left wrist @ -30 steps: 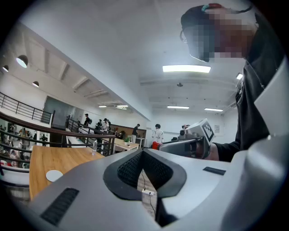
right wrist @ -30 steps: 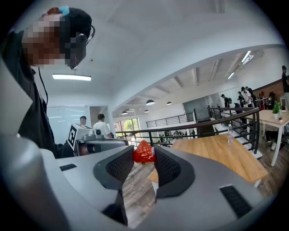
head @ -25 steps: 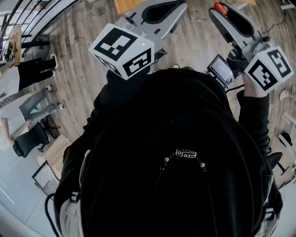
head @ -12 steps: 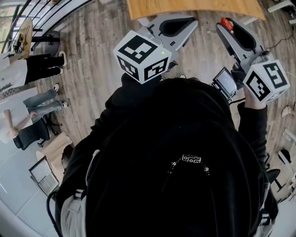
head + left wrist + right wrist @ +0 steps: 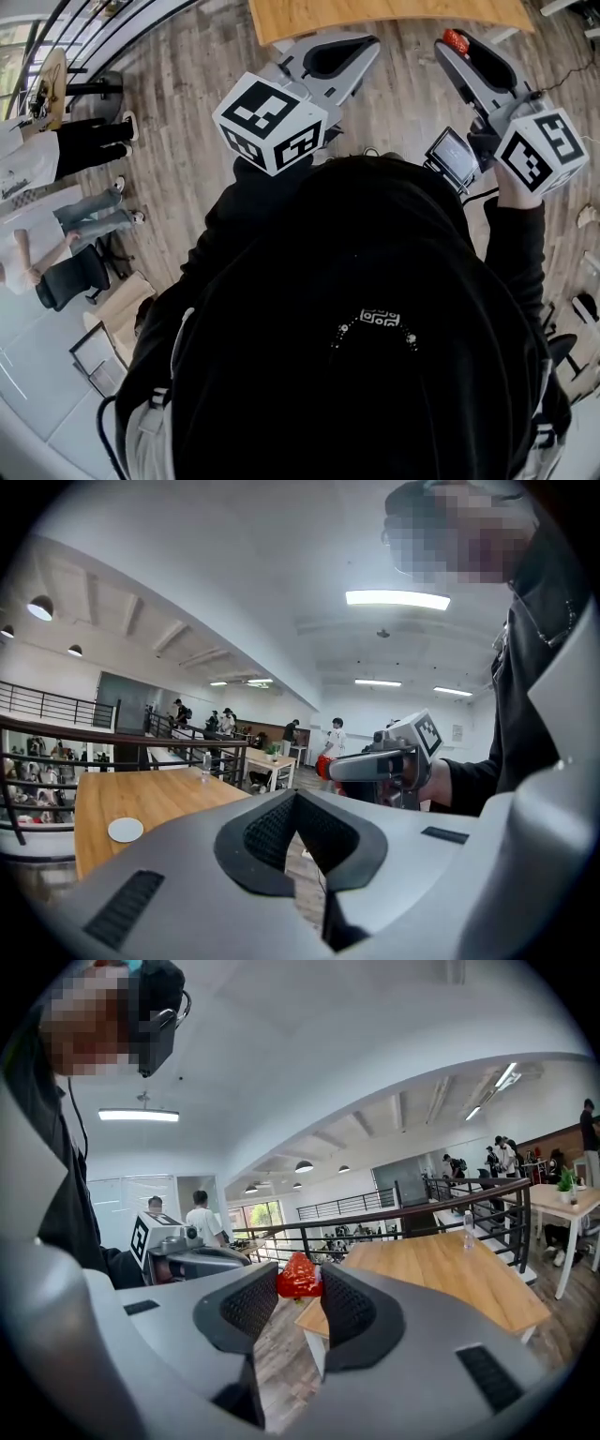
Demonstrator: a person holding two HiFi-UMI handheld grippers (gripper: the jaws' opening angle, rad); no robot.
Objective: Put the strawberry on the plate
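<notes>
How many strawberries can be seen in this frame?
1. The strawberry is pinched between the tips of the right claw, in the air near the edge of the wooden table. The left claw holds none; others may lie out of view.

Wood-plank floor, wooden table, black railing, white ceiling, strip lights

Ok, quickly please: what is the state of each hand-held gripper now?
The left hand-held gripper is closed, with nothing between its jaws.
The right hand-held gripper is closed on the strawberry.
</notes>
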